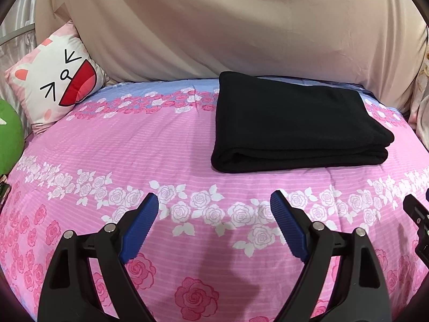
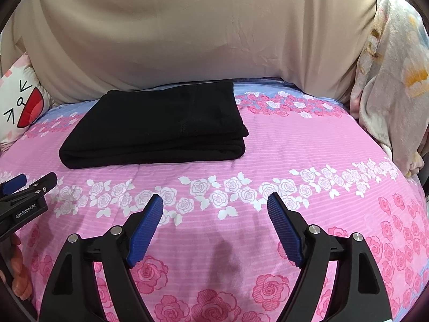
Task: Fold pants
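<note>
One wide bed (image 1: 134, 161), covered in a pink rose-print sheet, fills both views, backed by a beige drape (image 1: 214, 26). The black pants (image 1: 295, 123) lie on it as a folded rectangular stack, long axis running left to right, the thick fold facing the grippers. They sit ahead of both, well apart from the jaws (rightward of the left gripper (image 1: 214, 201), leftward of the right gripper (image 2: 214, 201)), so neither looks clearly nearer. Both sets of blue-padded jaws stand wide and empty. The folding looks essentially finished.
</note>
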`<state>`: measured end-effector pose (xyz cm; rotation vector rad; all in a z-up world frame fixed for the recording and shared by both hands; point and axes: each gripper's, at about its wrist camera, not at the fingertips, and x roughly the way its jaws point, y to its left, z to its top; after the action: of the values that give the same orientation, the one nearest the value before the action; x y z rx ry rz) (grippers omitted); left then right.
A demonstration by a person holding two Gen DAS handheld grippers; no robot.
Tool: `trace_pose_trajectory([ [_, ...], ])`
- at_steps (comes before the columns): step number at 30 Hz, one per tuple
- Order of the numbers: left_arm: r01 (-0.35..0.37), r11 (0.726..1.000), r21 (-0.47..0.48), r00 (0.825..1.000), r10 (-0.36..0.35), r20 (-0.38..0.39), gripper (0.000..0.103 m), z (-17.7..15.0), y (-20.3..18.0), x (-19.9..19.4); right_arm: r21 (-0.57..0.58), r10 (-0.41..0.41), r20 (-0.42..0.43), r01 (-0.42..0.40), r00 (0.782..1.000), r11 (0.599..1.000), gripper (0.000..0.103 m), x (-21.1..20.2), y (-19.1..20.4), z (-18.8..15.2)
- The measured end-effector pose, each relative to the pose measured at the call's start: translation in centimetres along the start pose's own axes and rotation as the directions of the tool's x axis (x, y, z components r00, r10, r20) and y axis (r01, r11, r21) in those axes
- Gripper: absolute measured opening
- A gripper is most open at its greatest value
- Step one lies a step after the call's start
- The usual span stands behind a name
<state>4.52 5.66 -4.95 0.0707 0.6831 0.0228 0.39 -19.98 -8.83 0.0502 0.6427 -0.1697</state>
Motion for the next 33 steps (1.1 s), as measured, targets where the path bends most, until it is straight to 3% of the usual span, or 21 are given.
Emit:
trace_pose_trajectory([
  [33,-0.002,1.000,0.002,1.000,0.002,0.005,0.083,-0.09,-0.04,-0.30,0.002,0.005,-0.003,-0.005,1.000,1.000,0.082,0.18,-0.26,0.02],
])
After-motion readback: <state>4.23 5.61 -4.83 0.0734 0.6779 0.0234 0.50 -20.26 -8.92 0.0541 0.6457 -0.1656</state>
